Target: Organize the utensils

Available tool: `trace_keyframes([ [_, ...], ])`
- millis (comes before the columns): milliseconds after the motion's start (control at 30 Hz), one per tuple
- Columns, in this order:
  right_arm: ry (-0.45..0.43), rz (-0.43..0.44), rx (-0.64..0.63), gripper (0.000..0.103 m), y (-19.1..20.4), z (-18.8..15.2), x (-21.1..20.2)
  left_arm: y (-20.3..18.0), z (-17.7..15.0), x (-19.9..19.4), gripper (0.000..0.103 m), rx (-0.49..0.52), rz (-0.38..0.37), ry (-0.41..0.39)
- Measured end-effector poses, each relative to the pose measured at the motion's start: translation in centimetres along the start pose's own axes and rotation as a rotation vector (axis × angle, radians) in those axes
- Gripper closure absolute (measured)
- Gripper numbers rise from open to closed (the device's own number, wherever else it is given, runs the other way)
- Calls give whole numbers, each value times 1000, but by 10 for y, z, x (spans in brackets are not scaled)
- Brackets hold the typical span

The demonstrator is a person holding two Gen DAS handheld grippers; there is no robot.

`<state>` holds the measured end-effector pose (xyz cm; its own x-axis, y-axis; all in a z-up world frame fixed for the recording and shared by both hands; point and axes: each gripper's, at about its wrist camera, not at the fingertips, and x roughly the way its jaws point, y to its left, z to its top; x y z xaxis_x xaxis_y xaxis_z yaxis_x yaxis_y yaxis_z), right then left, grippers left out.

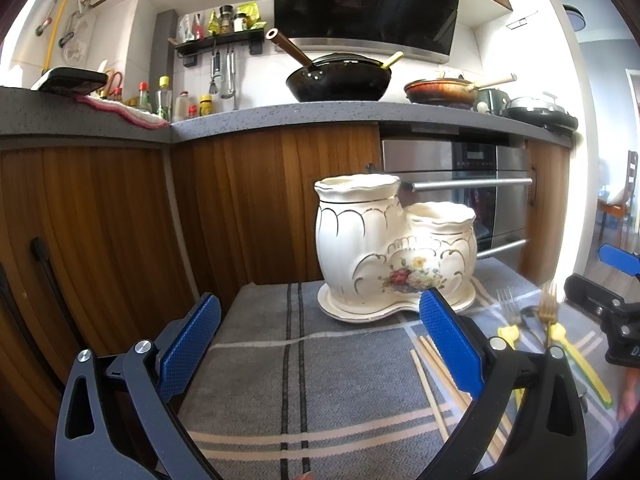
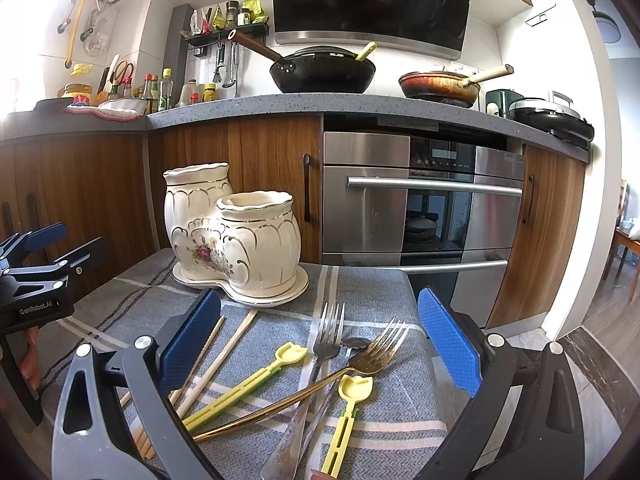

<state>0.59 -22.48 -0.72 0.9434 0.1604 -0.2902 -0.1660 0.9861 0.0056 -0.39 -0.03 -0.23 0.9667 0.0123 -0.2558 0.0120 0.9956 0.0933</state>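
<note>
A cream ceramic utensil holder (image 1: 394,240) (image 2: 232,232) with two empty cups and a flower print stands on its saucer at the far side of a grey striped cloth. Loose utensils lie on the cloth in front of it: a silver fork (image 2: 320,360), a gold fork (image 2: 320,384), two yellow plastic tools (image 2: 248,384), a dark spoon (image 2: 354,345) and wooden chopsticks (image 2: 216,360) (image 1: 436,384). My right gripper (image 2: 320,336) hangs open just above the forks. My left gripper (image 1: 320,336) is open over bare cloth, left of the chopsticks.
The cloth (image 1: 304,380) covers a small table whose far edge faces wooden cabinets (image 1: 248,200) and a steel oven (image 2: 420,200). Its right edge drops to the floor (image 2: 580,360). Above, a worktop holds a black wok (image 2: 324,72), a pan and bottles.
</note>
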Motion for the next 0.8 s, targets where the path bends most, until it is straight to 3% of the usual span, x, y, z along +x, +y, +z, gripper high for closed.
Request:
trace_keyframes([
  [800,14,-2,18,5,-3,-1,4,5,0,6,4,-12,-5,27],
])
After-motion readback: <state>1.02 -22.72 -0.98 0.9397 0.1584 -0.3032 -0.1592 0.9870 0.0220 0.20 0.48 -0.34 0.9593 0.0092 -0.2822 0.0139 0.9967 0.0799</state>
